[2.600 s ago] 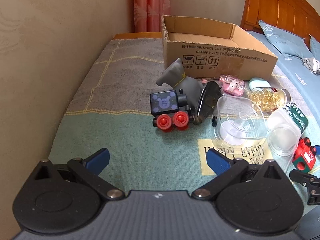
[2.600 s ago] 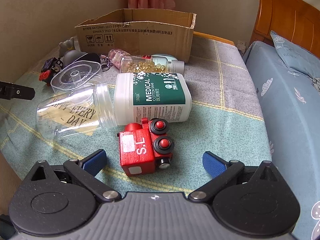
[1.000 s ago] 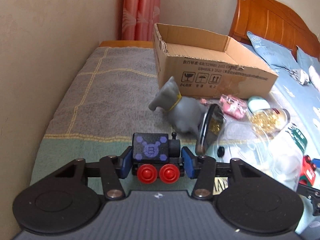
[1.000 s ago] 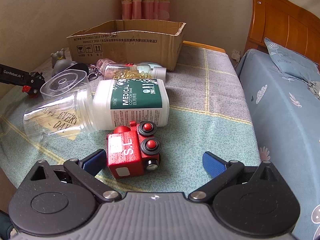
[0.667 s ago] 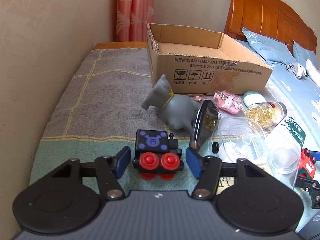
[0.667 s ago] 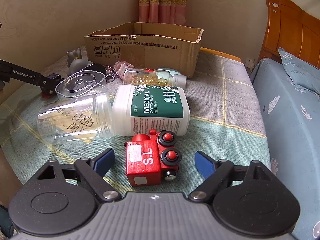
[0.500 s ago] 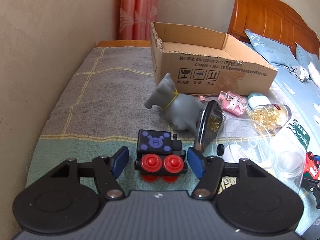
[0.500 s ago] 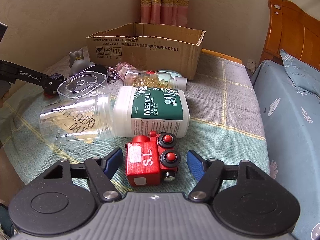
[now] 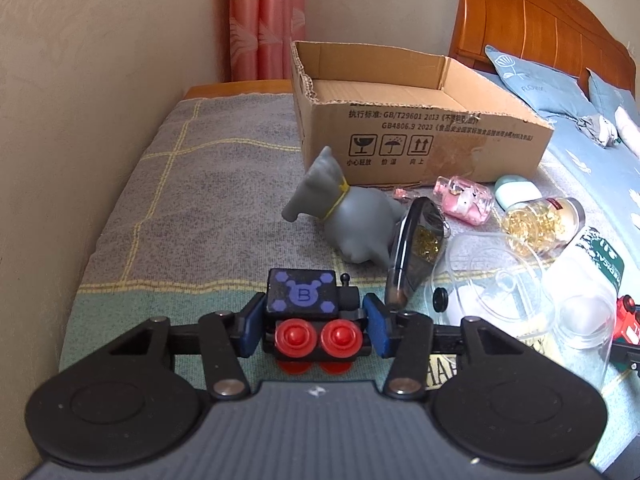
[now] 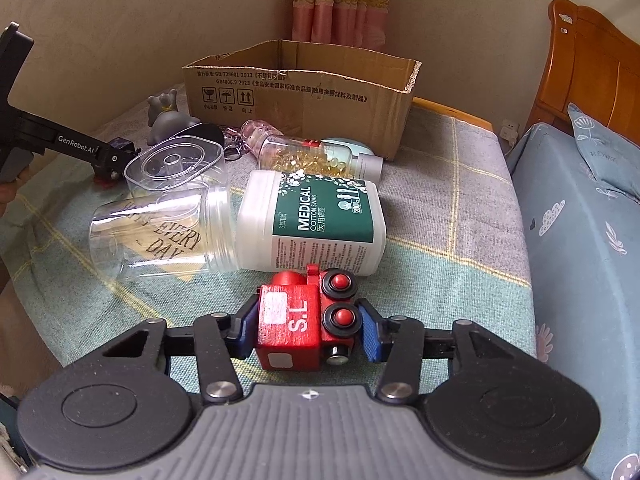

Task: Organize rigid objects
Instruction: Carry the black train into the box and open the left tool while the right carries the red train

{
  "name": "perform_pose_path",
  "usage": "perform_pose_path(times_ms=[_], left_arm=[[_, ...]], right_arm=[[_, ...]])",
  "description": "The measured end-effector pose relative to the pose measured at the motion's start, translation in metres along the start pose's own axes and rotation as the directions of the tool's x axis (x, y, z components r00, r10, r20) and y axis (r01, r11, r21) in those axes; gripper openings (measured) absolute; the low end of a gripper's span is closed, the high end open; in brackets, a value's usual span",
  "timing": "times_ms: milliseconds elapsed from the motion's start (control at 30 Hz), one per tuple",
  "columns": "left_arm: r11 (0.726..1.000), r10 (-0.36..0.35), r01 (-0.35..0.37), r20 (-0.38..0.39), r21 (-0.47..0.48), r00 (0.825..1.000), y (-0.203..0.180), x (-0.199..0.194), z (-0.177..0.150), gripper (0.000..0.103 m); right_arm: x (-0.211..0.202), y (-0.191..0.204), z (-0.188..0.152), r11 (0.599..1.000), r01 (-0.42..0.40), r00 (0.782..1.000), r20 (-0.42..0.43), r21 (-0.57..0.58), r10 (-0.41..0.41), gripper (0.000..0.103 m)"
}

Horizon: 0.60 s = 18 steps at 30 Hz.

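A black toy train (image 9: 302, 294) with a purple "B" top and red wheels sits on the green blanket, between the blue pads of my left gripper (image 9: 316, 326). Its jaws are closing and the pads press the train's two ends. A red toy train (image 10: 288, 320) marked "S.L" lies between the pads of my right gripper (image 10: 306, 330). Those jaws are closing too, and both pads touch the train. An open cardboard box (image 9: 420, 148) stands at the back of the blanket, seen from the other side as the cardboard box (image 10: 304, 92).
A grey animal figure (image 9: 352, 216) and a dark oval case (image 9: 416, 248) stand just beyond the black train. A cotton swab bottle (image 10: 316, 224), a clear jar (image 10: 156, 236), a clear tub (image 10: 176, 164) and a capsule bottle (image 10: 308, 156) lie before the box. A wall runs along the left; a blue bed (image 10: 580, 240) lies right.
My left gripper let the black train go briefly, then closed on it again. My right gripper went from wide open to closed on the red train.
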<state>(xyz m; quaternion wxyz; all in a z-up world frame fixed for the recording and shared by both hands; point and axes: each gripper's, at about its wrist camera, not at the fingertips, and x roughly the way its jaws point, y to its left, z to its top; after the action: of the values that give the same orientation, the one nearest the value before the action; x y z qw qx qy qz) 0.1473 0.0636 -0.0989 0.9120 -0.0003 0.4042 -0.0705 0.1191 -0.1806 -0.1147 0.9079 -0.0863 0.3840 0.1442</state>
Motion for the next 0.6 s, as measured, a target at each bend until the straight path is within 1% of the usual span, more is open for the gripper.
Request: perform_pose_path(times_ms=[167,333,467,600], left_arm=[[1.0,0.005,-0.005,-0.009,0.022,1.0,-0.005,-0.012,0.002,0.051],[0.999,-0.007,0.007,-0.013,0.048,1.0,-0.011,-0.03,0.011,0.051],[0.997,-0.032,0.031,0.015,0.075,0.999,-0.019,-0.046,0.028,0.051],[0.992,-0.062,0.055,0.057,0.115,0.996,-0.031,-0.055,0.055,0.051]], right_arm=[[-0.009,-0.003,0.001,1.0,-0.008,1.0,-0.021,-0.023,0.007,0.054],[-0.022,-0.008,0.006,0.998,-0.012,1.0,-0.023,-0.07,0.011,0.054],[-0.031,-0.012,0.015,0.995,-0.027,1.0,-0.019,-0.096,0.025,0.054],[-0.043,-0.018,0.029,0.993,-0.048,0.999,0.0,-0.111,0.048,0.054]])
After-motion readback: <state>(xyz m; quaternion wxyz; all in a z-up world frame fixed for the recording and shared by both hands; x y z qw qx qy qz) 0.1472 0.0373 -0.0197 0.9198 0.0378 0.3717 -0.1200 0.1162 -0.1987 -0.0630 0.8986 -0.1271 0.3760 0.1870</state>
